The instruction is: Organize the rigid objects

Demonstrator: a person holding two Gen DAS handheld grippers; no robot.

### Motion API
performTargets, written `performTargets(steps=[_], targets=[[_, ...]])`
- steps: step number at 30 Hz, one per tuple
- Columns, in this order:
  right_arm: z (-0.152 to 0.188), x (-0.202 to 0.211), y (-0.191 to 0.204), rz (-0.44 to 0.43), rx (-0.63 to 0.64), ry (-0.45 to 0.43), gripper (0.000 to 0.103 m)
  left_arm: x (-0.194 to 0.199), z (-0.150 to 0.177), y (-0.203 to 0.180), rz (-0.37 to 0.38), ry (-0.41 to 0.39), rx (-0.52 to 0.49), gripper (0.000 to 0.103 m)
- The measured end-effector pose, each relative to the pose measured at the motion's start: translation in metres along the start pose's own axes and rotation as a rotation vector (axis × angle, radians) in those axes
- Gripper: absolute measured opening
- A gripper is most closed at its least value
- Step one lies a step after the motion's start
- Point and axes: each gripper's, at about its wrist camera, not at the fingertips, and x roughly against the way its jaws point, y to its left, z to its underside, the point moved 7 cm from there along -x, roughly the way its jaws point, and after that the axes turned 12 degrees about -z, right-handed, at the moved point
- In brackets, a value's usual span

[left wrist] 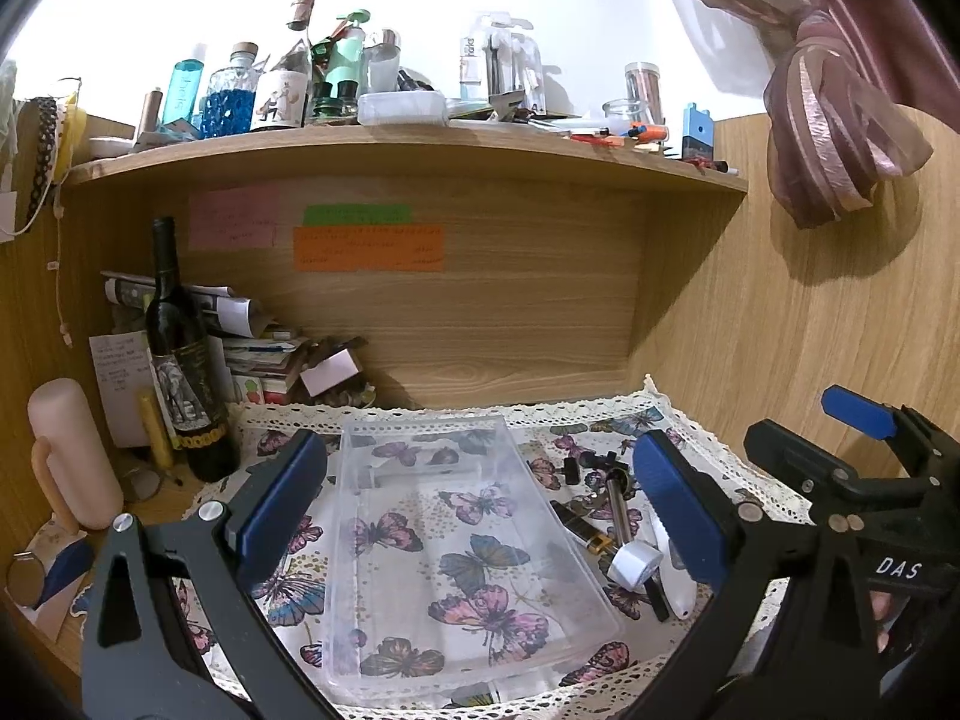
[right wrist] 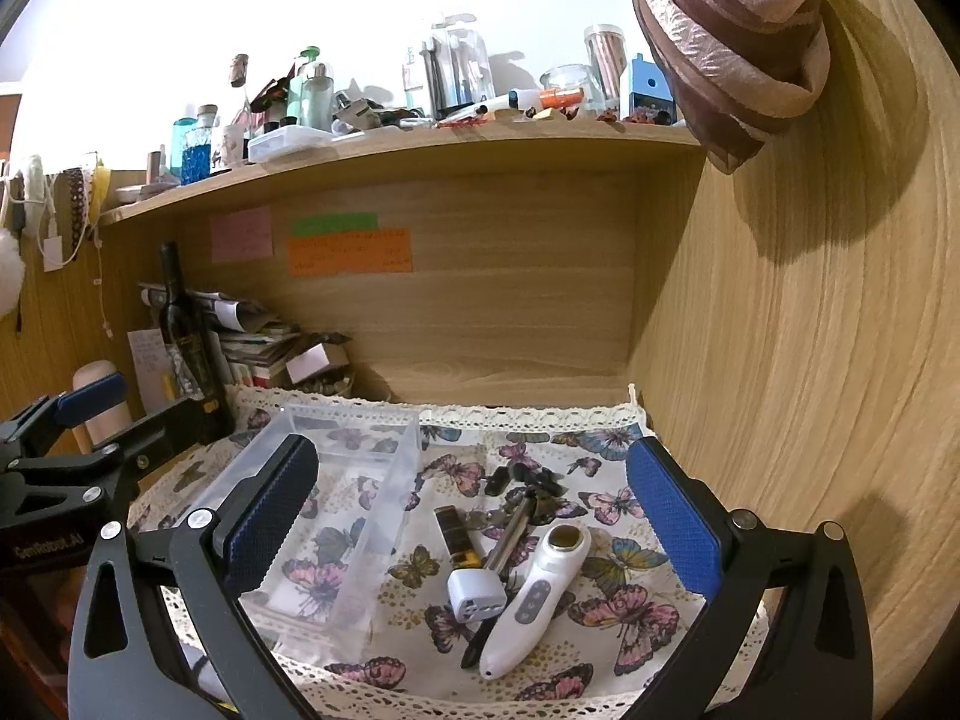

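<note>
A clear plastic box (left wrist: pixel 462 546) (right wrist: pixel 336 498) lies empty on the butterfly cloth (right wrist: pixel 606 504). Right of it is a pile of small objects: a white handheld device (right wrist: pixel 531 594) (left wrist: pixel 672 576), a grey-white cube adapter (right wrist: pixel 477 594) (left wrist: pixel 633 564), a metal rod (right wrist: pixel 510 534) (left wrist: pixel 618 510), a dark rectangular piece with a gold end (right wrist: pixel 456 534) (left wrist: pixel 585 531) and a black knobbed part (right wrist: pixel 528 480) (left wrist: pixel 591 462). My left gripper (left wrist: pixel 480 510) is open above the box. My right gripper (right wrist: pixel 474 516) is open over the pile. Neither holds anything.
A dark wine bottle (left wrist: pixel 183 360), stacked papers and boxes (left wrist: pixel 264 348) and a pink cylinder (left wrist: pixel 72 450) crowd the left. Wooden walls close the back and right (right wrist: pixel 780 390). A cluttered shelf (left wrist: pixel 408 144) hangs overhead, with a tied curtain (left wrist: pixel 840 90) at upper right.
</note>
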Motion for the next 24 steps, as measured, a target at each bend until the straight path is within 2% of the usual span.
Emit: performTargets(steps=[24], targets=[[0.0008, 0.0009, 0.0012, 0.002, 0.006, -0.003, 0.103, -0.0006, 0.0015, 0.0019, 0.003, 0.001, 0.007, 0.103]])
